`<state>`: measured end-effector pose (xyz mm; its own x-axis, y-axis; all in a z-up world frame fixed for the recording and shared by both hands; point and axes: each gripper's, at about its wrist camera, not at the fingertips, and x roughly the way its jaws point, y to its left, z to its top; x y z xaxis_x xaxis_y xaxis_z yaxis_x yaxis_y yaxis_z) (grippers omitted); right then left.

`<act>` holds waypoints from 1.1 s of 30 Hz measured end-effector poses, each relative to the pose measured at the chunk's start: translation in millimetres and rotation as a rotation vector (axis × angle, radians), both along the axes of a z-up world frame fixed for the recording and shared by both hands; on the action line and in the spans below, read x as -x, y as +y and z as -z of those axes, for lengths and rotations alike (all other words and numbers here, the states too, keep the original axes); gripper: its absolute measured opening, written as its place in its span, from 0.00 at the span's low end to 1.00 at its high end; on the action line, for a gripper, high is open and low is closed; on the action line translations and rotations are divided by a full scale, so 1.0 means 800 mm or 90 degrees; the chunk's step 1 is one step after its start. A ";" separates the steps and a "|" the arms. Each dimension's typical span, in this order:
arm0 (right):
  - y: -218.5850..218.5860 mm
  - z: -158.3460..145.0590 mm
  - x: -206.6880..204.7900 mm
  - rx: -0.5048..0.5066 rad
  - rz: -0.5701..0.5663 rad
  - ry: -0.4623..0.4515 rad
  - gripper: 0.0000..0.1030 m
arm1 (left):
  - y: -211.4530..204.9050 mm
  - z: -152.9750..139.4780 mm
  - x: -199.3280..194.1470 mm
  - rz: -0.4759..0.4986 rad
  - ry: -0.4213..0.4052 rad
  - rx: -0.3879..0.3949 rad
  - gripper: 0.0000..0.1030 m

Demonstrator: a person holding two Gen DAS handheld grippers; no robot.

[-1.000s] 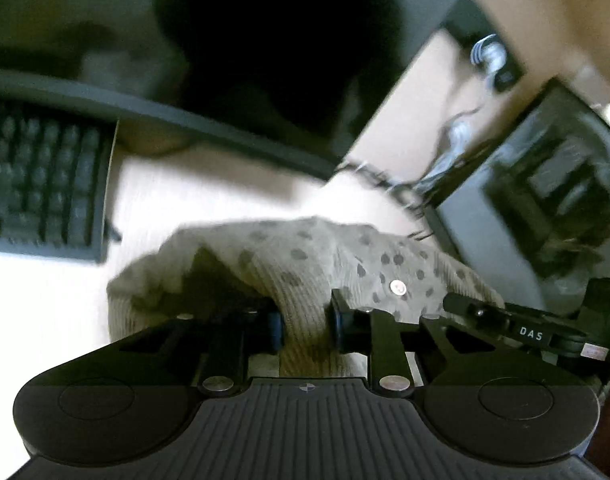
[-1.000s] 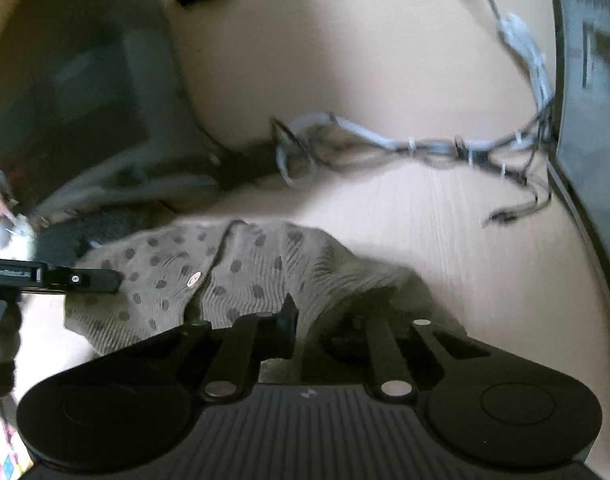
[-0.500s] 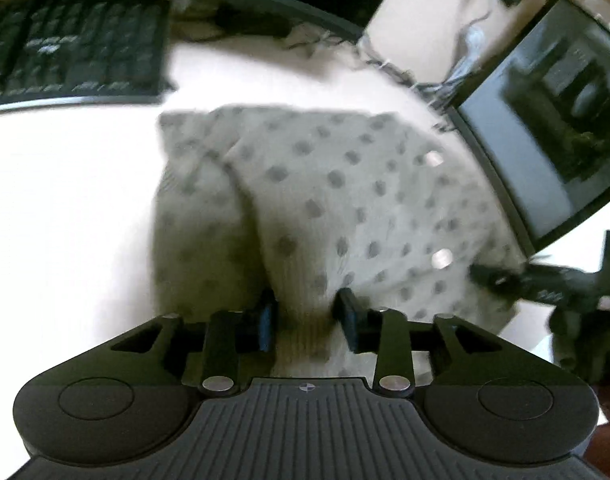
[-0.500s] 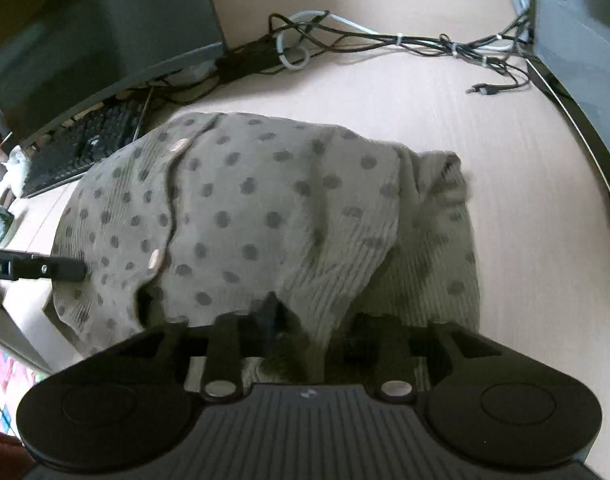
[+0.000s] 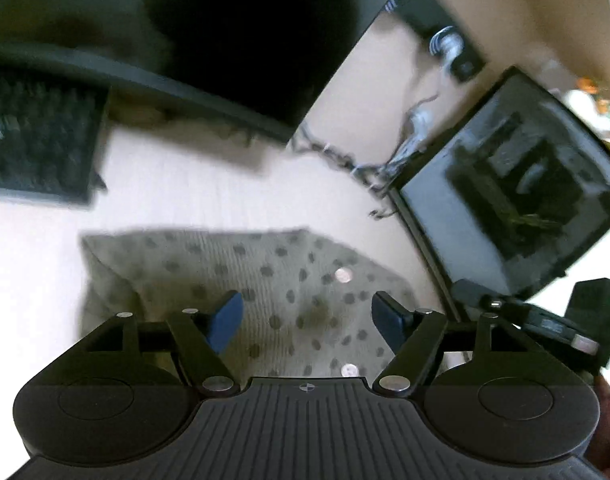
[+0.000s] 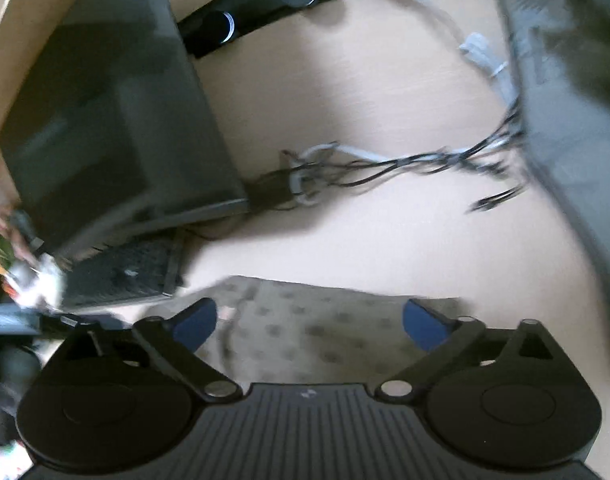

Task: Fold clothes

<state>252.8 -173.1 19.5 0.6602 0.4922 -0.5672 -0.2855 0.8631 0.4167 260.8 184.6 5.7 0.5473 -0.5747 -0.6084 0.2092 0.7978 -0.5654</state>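
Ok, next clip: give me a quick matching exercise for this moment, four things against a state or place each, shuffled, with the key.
Things:
1. left tool
2. spotted garment
3. keyboard
4. cable bundle

States or places:
A. lying flat on the desk below both tools
B. fingers spread wide, holding nothing
C. loose on the desk between the two monitors
D. at the foot of the left monitor, beyond the garment

Pairs: 1-B, 2-A, 3-D, 4-C. The right tool is open too.
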 end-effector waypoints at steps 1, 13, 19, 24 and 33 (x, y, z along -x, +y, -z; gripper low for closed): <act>0.008 0.016 -0.011 -0.006 -0.010 0.023 1.00 | -0.008 0.014 -0.007 -0.008 0.023 -0.016 0.79; 0.033 0.072 -0.029 0.075 -0.012 0.094 1.00 | -0.057 0.037 -0.019 -0.002 0.025 -0.091 1.00; 0.034 0.075 -0.032 0.092 -0.051 0.091 1.00 | -0.058 0.036 -0.018 -0.007 0.021 -0.099 1.00; 0.037 0.073 -0.032 0.105 -0.057 0.090 1.00 | -0.056 0.035 -0.016 -0.014 0.025 -0.099 1.00; 0.036 0.072 -0.032 0.110 -0.064 0.092 1.00 | -0.057 0.032 -0.015 -0.015 0.032 -0.101 1.00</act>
<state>278.1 -144.7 -38.0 0.5184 0.4388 -0.7340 -0.3211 0.8954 0.3085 273.2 139.2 -19.8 0.5265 -0.4560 -0.7175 0.1642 0.8826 -0.4405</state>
